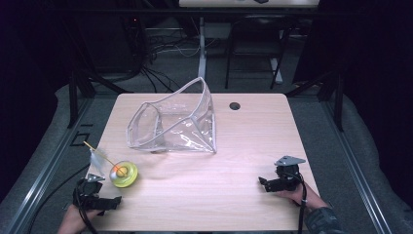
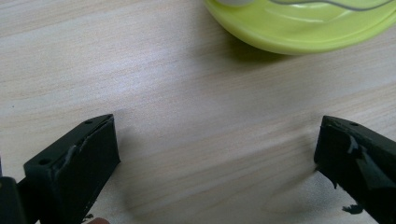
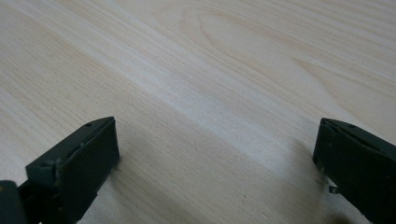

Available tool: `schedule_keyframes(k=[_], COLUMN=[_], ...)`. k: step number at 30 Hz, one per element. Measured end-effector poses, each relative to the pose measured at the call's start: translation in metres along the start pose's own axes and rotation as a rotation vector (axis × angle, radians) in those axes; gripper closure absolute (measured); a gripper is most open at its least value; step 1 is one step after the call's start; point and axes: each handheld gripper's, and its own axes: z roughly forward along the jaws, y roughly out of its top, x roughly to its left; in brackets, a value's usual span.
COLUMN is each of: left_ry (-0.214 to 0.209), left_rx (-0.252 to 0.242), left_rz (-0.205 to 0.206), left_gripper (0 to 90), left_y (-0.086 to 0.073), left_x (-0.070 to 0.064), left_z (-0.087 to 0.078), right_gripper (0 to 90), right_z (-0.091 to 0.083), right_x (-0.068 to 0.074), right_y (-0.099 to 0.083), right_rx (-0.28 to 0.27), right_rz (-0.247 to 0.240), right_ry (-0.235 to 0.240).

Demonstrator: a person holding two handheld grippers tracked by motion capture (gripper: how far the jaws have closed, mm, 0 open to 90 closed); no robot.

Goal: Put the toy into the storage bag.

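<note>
Just ahead of the left hand-held gripper [image 1: 116, 201], a little to its right on the tabletop [image 1: 219, 165]: yellow-green toy [image 1: 123, 174], a shallow round dish-like base with an orange ball at its middle and a thin yellow stick [image 1: 100, 153] slanting up and away, a pale feather-like tuft partway along it. Likely light, hard plastic, smooth and a bit slippery at the rim; stick slender and probably springy, tuft soft and easily crushed. Best taken at the rim of the base, jaws across its edge, rather than by the stick, which would likely bend or swing. Same base seen close in the left gripper view as a glossy green curve [image 2: 299, 28], near the jaws but apart from them. Left jaws spread wide, nothing between them, bare wood below. Right hand-held gripper [image 1: 263, 184] likewise wide and empty, resting low over bare tabletop, well apart from the toy. Farther ahead, between the two: clear plastic bag [image 1: 173, 122], soft-walled with a stiffer pale trim, mouth gaping toward the left side.

Hard to make out: what the orange ball really is, how the stick joins the base, whether the tuft is feather or fibre. Toy's top cut off in the left gripper view.
</note>
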Motion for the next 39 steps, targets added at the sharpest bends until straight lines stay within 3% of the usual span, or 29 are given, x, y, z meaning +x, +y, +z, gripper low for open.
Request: schedule_keyframes(k=[13,19,24,29,35,39], left_ry=[0.001,0.008,-0.036,-0.065,-0.104,-0.148], left_rx=[0.024,0.077,0.099,0.113,0.081,0.091], left_rz=[0.002,0.0,-0.018,-0.005,-0.019,-0.015], left_gripper=[0.0,1.7,1.0,1.9,3.1,1.7], left_y=[0.003,0.009,0.009,0.012,0.017,0.019], left_x=[0.0,0.0,0.0,-0.004,-0.007,-0.008], left_z=[0.0,-0.001,-0.006,-0.014,-0.029,-0.037], right_gripper=[0.0,0.0,0.0,0.0,0.0,0.0], right_z=[0.0,0.0,0.0,0.0,0.0,0.0], right_x=[0.0,0.0,0.0,0.0,0.0,0.0], right_y=[0.0,0.0,0.0,0.0,0.0,0.0], right_rx=[0.0,-0.001,-0.001,0.0,0.0,-0.001], right_rz=[0.0,0.0,0.0,0.001,0.001,0.001], right_ry=[0.0,0.0,0.0,0.0,0.0,-0.001])
